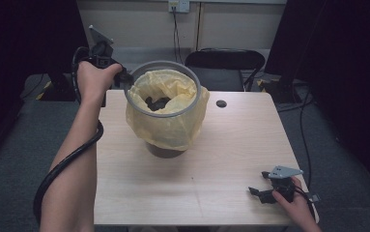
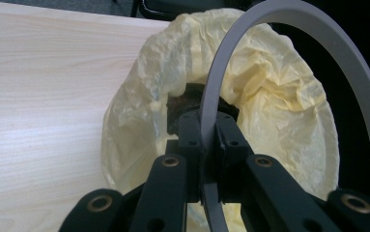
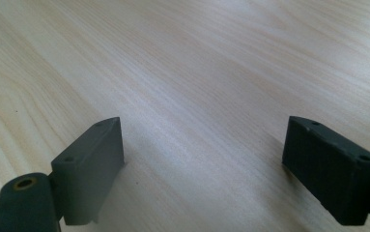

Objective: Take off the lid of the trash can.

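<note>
A small bin lined with a yellow bag (image 1: 170, 121) stands on the wooden table (image 1: 221, 154). A grey ring (image 1: 161, 65) hangs tilted just above the bin's mouth, lifted on its left side. My left gripper (image 1: 126, 79) is shut on the ring's left edge; in the left gripper view both pads (image 2: 191, 130) pinch the grey ring (image 2: 211, 92) in front of the yellow bag (image 2: 269, 96). Dark contents (image 1: 157, 102) lie inside the bag. My right gripper (image 1: 256, 192) rests at the table's near right corner, its jaws open over bare wood (image 3: 197, 87).
A black chair (image 1: 223, 65) stands behind the table. A round cable hole (image 1: 221, 103) sits in the tabletop right of the bin. The left gripper's black cable (image 1: 66, 164) trails along the forearm. Dark curtains flank both sides.
</note>
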Demonstrator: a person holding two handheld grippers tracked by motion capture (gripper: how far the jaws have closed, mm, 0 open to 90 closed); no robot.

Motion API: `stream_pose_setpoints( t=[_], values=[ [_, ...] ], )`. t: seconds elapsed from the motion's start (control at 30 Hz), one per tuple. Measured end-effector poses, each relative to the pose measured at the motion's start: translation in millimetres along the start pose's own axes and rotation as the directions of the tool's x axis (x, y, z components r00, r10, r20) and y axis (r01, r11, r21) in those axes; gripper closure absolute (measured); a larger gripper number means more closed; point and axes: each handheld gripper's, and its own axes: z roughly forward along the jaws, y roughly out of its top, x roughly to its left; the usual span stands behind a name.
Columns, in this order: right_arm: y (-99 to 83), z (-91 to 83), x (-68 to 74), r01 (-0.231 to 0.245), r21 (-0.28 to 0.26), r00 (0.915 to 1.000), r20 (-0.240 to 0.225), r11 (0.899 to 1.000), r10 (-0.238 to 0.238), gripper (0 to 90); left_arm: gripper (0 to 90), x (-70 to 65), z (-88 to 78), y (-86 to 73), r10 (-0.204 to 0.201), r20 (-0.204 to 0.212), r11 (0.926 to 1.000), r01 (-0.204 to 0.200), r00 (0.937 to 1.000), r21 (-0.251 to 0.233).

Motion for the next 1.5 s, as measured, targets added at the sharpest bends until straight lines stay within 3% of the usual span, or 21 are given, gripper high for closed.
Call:
stream_pose_setpoints(
  t=[0.3, 0.37, 0.7, 1.17, 1.2, 1.33, 1.5],
  values=[
    [0.0, 0.0, 0.0, 0.000, 0.000, 1.0000, 0.000, 1.000, 0.000, 13.7, 83.5, -0.6, -12.5, -16.7, 0.012, 0.027, 0.9999, -0.013, 0.9996, 0.011],
    [0.0, 0.0, 0.0, 0.000, 0.000, 1.0000, 0.000, 1.000, 0.000, 13.7, 83.4, -3.3, -15.6, -21.2, 0.020, 0.008, 0.9998, -0.020, 0.9998, 0.007],
    [0.0, 0.0, 0.0, 0.000, 0.000, 1.0000, 0.000, 1.000, 0.000, 13.7, 83.4, -9.4, -26.6, -44.0, 0.040, 0.019, 0.9988, -0.040, 0.9990, 0.027],
    [0.0, 0.0, 0.1, 0.000, 0.000, 1.0000, 0.001, 1.000, 0.000, 13.7, 83.4, -5.8, -30.6, -68.4, 0.045, 0.049, 0.9977, -0.047, 0.9978, 0.048],
    [0.0, 0.0, 0.1, 0.001, 0.000, 1.0000, 0.001, 1.000, -0.001, 13.7, 83.5, -5.8, -30.1, -69.8, 0.032, 0.054, 0.9985, -0.034, 0.9980, 0.042],
    [0.0, 0.1, 0.0, 0.001, 0.000, 1.0000, 0.002, 1.000, -0.001, 13.7, 83.4, -4.0, -31.9, -73.8, 0.050, 0.057, 0.9969, -0.053, 0.9971, 0.057],
    [0.0, 0.1, 0.1, 0.003, 0.000, 1.0000, 0.003, 1.000, -0.003, 13.7, 83.4, -2.5, -32.1, -79.8, 0.046, 0.070, 0.9973, -0.050, 0.9964, 0.054]
  ],
)
